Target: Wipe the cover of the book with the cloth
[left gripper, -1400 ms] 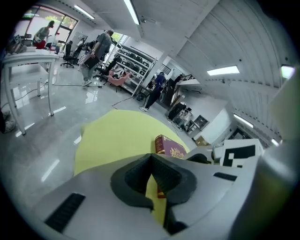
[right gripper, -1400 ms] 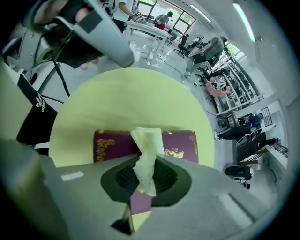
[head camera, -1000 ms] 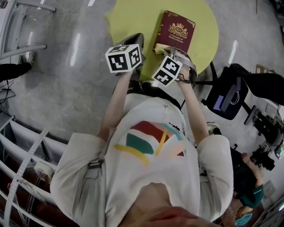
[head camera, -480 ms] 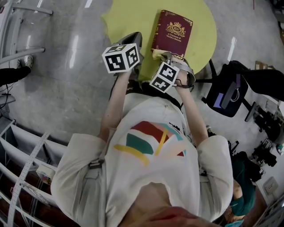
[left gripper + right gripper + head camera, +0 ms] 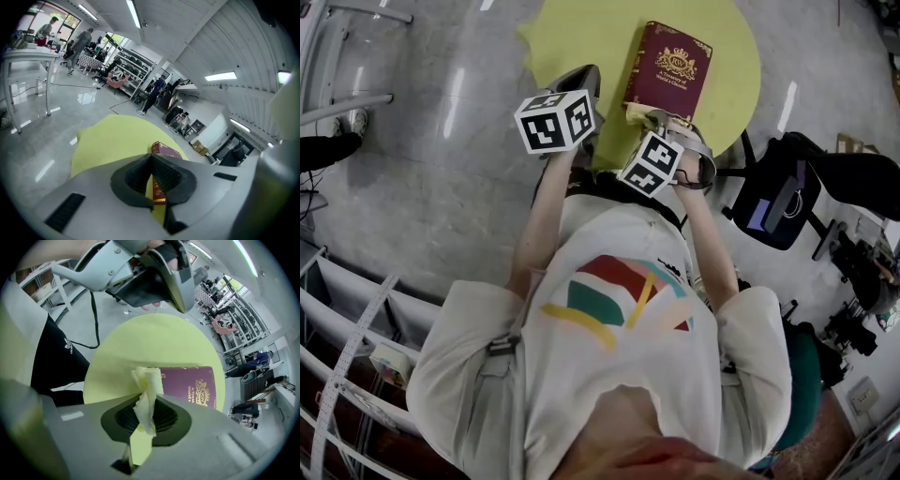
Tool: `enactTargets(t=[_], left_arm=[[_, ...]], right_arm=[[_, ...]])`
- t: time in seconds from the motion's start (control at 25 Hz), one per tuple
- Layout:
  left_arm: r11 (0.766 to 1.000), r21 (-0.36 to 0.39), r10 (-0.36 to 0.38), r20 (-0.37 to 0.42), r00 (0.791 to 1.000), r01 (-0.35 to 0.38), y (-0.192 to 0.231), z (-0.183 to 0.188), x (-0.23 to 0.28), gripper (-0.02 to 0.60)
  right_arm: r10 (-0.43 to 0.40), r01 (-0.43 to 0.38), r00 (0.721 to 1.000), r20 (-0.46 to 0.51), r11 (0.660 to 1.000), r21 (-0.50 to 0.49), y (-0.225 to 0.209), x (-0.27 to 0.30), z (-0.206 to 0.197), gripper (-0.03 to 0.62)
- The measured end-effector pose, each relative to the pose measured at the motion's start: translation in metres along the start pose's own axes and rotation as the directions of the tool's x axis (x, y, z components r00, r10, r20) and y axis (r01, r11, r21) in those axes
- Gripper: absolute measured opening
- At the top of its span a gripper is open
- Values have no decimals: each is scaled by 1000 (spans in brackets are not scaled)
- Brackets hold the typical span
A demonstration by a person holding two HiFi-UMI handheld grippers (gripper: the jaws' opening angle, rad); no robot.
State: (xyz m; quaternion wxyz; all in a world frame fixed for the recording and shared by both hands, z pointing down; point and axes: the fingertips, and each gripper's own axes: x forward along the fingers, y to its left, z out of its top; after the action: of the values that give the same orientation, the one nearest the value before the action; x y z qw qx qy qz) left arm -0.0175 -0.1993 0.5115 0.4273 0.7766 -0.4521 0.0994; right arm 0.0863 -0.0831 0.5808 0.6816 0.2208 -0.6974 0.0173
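Observation:
A maroon book point(image 5: 668, 73) with gold print lies flat on the round yellow table point(image 5: 572, 37). My right gripper point(image 5: 643, 116) points steeply down at the book's near edge and is shut on a pale yellow cloth point(image 5: 636, 112). In the right gripper view the crumpled cloth point(image 5: 146, 394) stands up between the jaws of the right gripper point(image 5: 147, 414), with the book point(image 5: 192, 383) just beyond. My left gripper point(image 5: 586, 86) hovers to the book's left, shut and empty. The left gripper view has its own closed jaws point(image 5: 151, 163) in front of the book point(image 5: 162, 150).
A black chair with a bag point(image 5: 778, 202) stands to the right of the table. White metal railings point(image 5: 347, 375) run along the lower left. A person in black clothes point(image 5: 51, 357) stands close to the table's edge. Shelves and people are far off across the hall point(image 5: 126, 65).
Both grippers and the book keep their places. A person at the lower right of the head view has gone out of sight.

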Motion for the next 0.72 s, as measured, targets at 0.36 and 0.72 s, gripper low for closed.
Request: enactTargets(t=[0.36, 0.72], left_arm=[[1000, 5, -2, 31, 1000, 2, 4, 8, -3, 15], [998, -60, 28, 36, 999, -26, 27, -10, -11, 15]], right_arm=[[-130, 127, 991, -20, 986, -109, -68, -7, 8, 30], [-288, 210, 951, -117, 873, -440, -185, 31, 36, 29]])
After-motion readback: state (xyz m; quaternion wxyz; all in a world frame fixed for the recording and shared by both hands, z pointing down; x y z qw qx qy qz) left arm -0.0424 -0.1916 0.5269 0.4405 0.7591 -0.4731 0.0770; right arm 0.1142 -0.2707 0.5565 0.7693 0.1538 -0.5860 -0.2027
